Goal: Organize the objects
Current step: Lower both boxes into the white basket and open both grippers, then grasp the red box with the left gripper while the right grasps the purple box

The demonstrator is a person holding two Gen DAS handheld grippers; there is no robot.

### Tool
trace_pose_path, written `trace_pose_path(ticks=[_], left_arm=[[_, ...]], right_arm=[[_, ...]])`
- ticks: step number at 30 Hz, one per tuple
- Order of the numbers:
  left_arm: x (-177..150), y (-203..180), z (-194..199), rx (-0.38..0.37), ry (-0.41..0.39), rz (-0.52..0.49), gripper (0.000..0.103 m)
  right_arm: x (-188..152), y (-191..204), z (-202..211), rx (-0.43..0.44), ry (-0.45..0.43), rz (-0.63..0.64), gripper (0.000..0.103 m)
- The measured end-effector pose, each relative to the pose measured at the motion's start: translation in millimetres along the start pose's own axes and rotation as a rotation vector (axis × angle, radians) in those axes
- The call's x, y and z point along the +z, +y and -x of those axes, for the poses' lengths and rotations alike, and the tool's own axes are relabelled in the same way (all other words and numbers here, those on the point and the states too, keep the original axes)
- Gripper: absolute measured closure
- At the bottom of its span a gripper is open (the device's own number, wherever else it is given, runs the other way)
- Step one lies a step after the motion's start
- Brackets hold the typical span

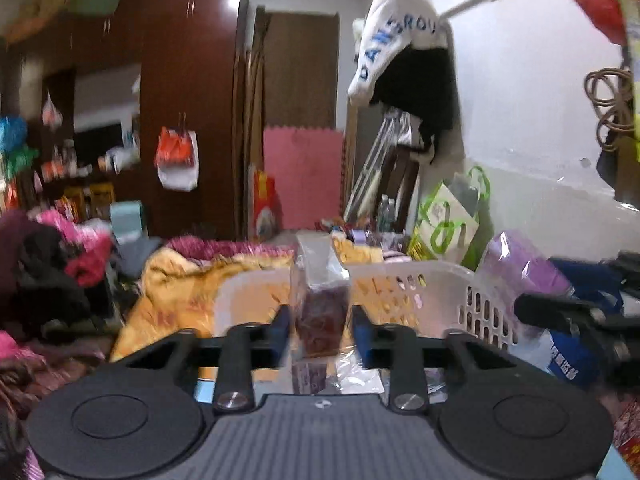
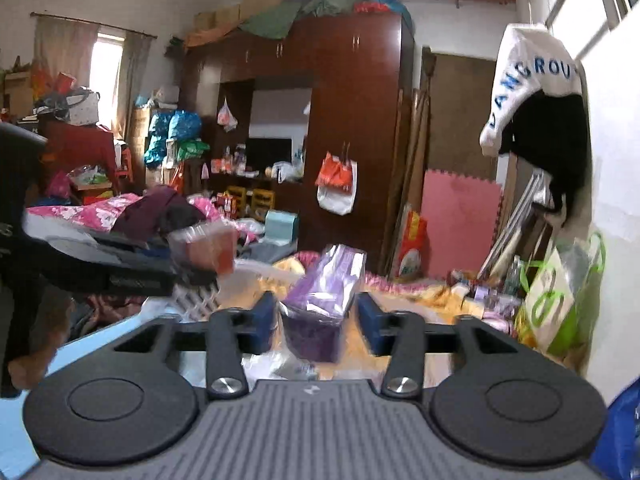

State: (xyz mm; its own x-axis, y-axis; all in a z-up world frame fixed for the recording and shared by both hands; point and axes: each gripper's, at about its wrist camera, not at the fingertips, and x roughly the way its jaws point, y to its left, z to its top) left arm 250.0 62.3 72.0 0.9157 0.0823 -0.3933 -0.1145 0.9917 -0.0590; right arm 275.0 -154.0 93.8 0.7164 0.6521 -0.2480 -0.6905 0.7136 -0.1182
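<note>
Both tools are releasing: left tool around red pack, right tool around purple pack, pads apart. Next: dropping them into basket.

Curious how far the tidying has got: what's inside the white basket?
The white basket shows its holed walls, with nothing visibly inside. The reddish packet and the left gripper cover its bottom.

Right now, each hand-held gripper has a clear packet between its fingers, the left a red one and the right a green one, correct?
Not quite. The right wrist view shows the right hand-held gripper with a purple packet, not green. The left hand-held gripper does have the red packet between its fingers.
</note>
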Motion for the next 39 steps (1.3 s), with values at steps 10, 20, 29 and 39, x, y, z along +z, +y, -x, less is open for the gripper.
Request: trace_pose_path(ticks=[10,20,29,39], left_arm=[[-38,-4,61,0.044,-0.067,-0.137,0.017],[-120,7,65,0.234,0.030,-0.267,0.015],[-126,17,37,0.261,0.118,-0.272,0.015],[-123,6,32,0.225,0.137,-0.311,0.015]], right_arm=[[-23,-12,52,-0.069,0.023,-0.012,0.000],[-118,-19,67,-0.022,0.153,-0.139,0.000],[-120,-23,40,0.078,0.196,-0.267,0.034],[-133,-12,61,0.101,0.186,-0.237,0.053]])
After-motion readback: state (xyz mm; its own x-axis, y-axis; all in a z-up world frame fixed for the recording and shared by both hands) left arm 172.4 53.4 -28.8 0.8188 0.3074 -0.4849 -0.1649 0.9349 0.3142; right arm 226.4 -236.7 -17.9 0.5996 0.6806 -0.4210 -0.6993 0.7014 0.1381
